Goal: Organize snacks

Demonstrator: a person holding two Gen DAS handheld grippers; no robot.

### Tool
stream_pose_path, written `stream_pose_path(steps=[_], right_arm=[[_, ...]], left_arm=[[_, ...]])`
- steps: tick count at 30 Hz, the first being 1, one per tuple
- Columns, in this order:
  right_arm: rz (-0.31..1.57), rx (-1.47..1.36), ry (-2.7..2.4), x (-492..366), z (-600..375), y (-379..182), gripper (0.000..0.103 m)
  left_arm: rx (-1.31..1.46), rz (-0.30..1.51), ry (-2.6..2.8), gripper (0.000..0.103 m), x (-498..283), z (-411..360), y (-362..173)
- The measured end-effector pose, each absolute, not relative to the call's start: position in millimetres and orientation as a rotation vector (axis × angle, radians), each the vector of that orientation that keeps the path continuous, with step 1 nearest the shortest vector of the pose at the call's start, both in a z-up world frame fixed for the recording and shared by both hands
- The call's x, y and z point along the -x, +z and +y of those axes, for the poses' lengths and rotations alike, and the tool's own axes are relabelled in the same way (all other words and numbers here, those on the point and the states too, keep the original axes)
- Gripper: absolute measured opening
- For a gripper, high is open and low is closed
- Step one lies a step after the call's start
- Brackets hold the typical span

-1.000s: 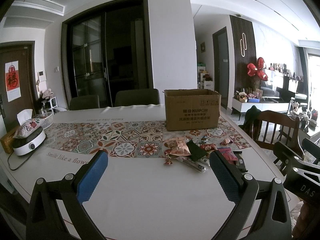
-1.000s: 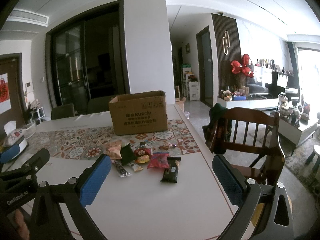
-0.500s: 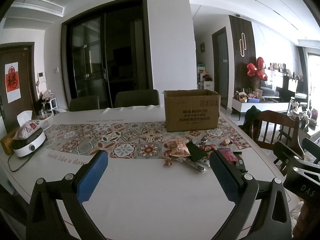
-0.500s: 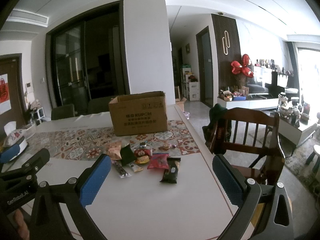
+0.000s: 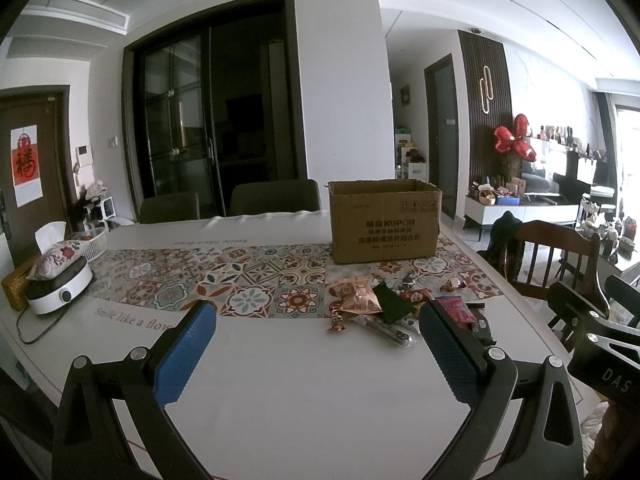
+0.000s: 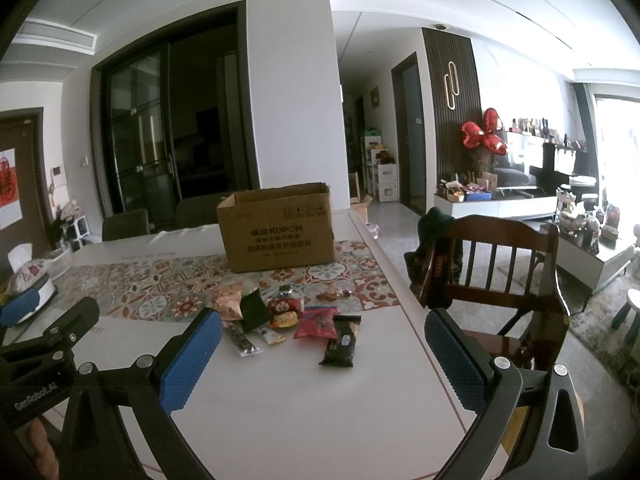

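Observation:
Several small snack packets [image 5: 380,304] lie in a loose pile on the white table, in front of an open brown cardboard box [image 5: 384,220]. In the right wrist view the pile [image 6: 288,316] includes a pink packet [image 6: 317,322] and a dark bar [image 6: 340,344], with the box [image 6: 278,226] behind. My left gripper [image 5: 316,340] is open and empty, held above the table short of the pile. My right gripper [image 6: 324,346] is open and empty, also short of the pile.
A patterned runner [image 5: 224,280] crosses the table. A white appliance [image 5: 56,286] with a tissue pouch sits at the far left. A wooden chair [image 6: 492,276] stands at the table's right edge. Dark chairs [image 5: 272,200] stand behind the table.
Both grippers have shifted only slightly; the view is almost the same. Nothing was taken hold of.

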State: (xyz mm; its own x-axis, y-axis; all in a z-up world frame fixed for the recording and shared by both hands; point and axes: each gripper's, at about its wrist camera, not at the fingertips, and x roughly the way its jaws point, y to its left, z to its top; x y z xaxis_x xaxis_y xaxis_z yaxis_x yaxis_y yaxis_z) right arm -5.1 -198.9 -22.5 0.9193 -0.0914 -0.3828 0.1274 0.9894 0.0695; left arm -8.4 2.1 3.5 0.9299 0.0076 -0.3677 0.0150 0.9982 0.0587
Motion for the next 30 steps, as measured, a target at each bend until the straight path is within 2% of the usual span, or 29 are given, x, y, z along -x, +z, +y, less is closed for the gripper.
stream_pose_path(steps=[22, 30], right_arm=[[0.403, -0.097, -0.111, 3, -187, -28, 0.102], [0.459, -0.109, -0.1, -17, -200, -37, 0.102]], left_arm=[[-0.065, 0.389, -0.012, 0.103, 9, 1, 3], [-0.109, 0.436, -0.032, 0.103, -20, -11, -9]])
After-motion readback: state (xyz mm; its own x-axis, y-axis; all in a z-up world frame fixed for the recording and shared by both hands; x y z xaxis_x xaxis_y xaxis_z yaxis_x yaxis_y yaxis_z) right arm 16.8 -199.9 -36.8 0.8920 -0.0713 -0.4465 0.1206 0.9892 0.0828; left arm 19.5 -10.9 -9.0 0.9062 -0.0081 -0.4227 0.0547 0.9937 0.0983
